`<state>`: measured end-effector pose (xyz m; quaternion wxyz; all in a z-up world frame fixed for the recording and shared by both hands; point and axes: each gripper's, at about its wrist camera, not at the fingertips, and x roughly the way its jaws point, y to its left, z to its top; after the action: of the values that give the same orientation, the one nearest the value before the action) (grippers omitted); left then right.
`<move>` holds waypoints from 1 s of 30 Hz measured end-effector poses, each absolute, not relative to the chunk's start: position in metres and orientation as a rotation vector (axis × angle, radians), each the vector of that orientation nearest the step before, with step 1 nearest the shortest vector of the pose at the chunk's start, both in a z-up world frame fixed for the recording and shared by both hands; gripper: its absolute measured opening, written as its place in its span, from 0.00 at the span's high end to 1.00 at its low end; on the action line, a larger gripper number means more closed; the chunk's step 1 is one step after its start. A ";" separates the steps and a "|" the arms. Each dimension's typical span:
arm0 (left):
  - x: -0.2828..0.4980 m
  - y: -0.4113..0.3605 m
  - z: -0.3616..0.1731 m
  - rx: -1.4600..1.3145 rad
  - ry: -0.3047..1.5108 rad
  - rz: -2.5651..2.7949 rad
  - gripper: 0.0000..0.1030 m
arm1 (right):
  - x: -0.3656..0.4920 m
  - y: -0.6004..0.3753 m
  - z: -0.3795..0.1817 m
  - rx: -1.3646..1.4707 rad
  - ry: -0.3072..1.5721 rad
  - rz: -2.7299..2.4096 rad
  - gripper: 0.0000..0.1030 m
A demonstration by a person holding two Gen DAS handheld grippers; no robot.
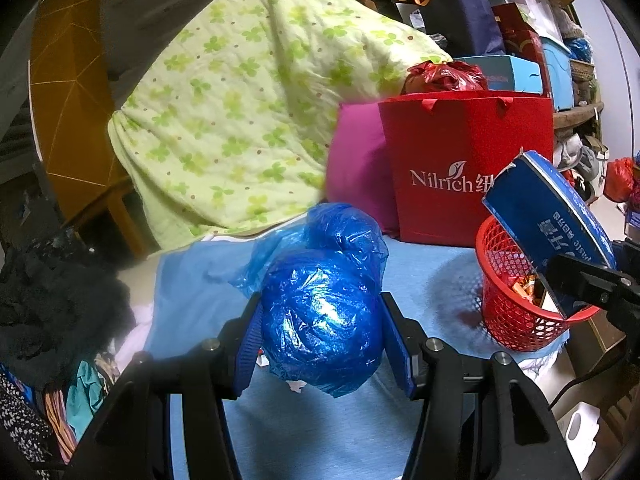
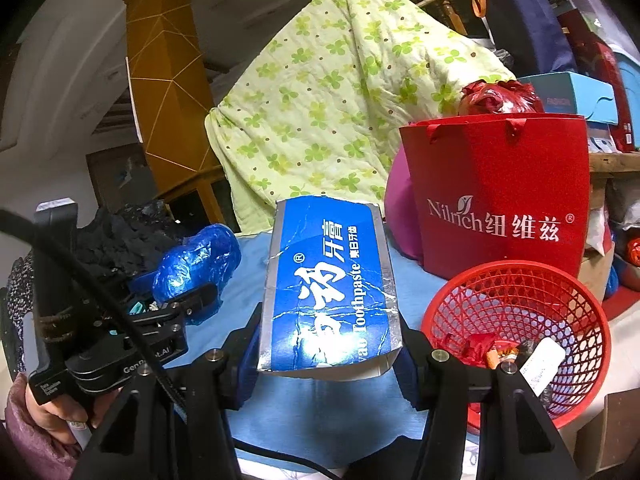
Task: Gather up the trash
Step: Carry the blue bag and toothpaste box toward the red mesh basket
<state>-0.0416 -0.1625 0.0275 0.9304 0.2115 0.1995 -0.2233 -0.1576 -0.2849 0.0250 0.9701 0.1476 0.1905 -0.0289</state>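
Observation:
My left gripper (image 1: 322, 340) is shut on a crumpled blue plastic bag (image 1: 320, 316), held just above the blue cloth (image 1: 420, 280). The bag also shows in the right wrist view (image 2: 196, 264), with the left gripper (image 2: 200, 300) on it. My right gripper (image 2: 326, 344) is shut on a blue toothpaste box (image 2: 328, 292), held up to the left of the red mesh basket (image 2: 516, 292). In the left wrist view the box (image 1: 556, 220) hangs over the basket (image 1: 508, 320), which holds several wrappers.
A red Nilrich paper bag (image 1: 464, 168) stands behind the basket, a pink cushion (image 1: 356, 168) beside it. A green floral quilt (image 1: 248, 100) is draped behind. Dark clothes (image 1: 48, 292) lie at the left. Boxes are stacked at the back right (image 1: 516, 68).

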 end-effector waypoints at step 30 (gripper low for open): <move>-0.053 -0.195 0.041 0.484 0.391 -0.514 0.44 | -0.184 -0.298 0.032 0.333 0.356 -0.118 0.43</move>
<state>-0.0533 -0.1952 0.0407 0.9196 0.2356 0.1904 -0.2501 -0.1836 -0.2984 0.0319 0.9687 0.1649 0.1761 -0.0585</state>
